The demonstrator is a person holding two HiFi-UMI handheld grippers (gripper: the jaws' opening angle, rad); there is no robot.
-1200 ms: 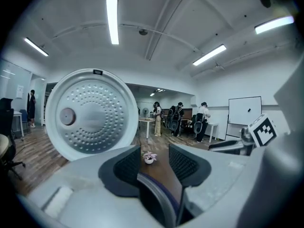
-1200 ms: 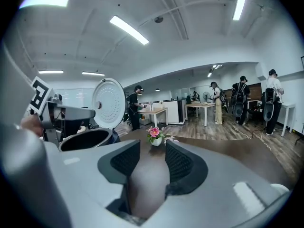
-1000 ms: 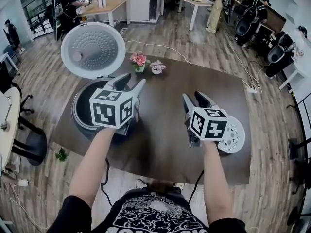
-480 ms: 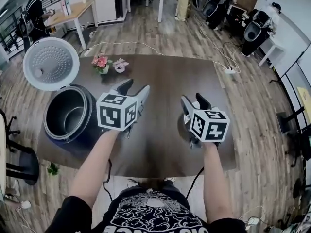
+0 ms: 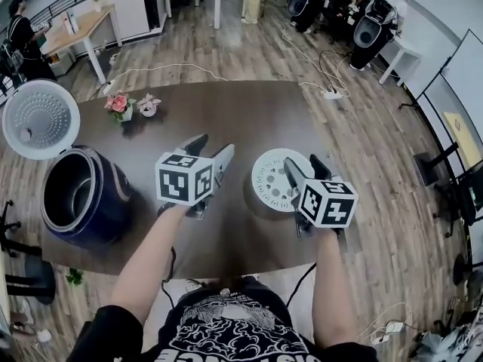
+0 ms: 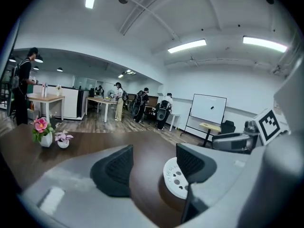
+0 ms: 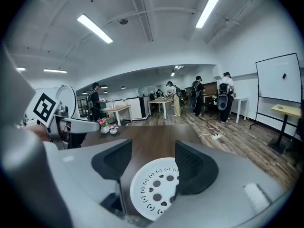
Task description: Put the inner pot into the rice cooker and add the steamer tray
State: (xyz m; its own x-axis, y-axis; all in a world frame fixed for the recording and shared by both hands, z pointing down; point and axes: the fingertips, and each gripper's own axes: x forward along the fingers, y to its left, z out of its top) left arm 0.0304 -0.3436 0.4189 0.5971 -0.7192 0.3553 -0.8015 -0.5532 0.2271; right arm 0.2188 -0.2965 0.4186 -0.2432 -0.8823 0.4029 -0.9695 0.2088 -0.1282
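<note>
Hovering my left gripper [image 5: 214,145] and right gripper [image 5: 302,161]: jaws apart, just been opening, nothing between them; steamer tray [image 5: 268,179] below the right one.

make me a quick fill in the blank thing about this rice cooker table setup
1. The white steamer tray lies flat on the ____.
2. The rice cooker has its lid swung ____.
3. Behind the cooker stand two small pots of ____.

Missing words: table; open; flowers
</note>
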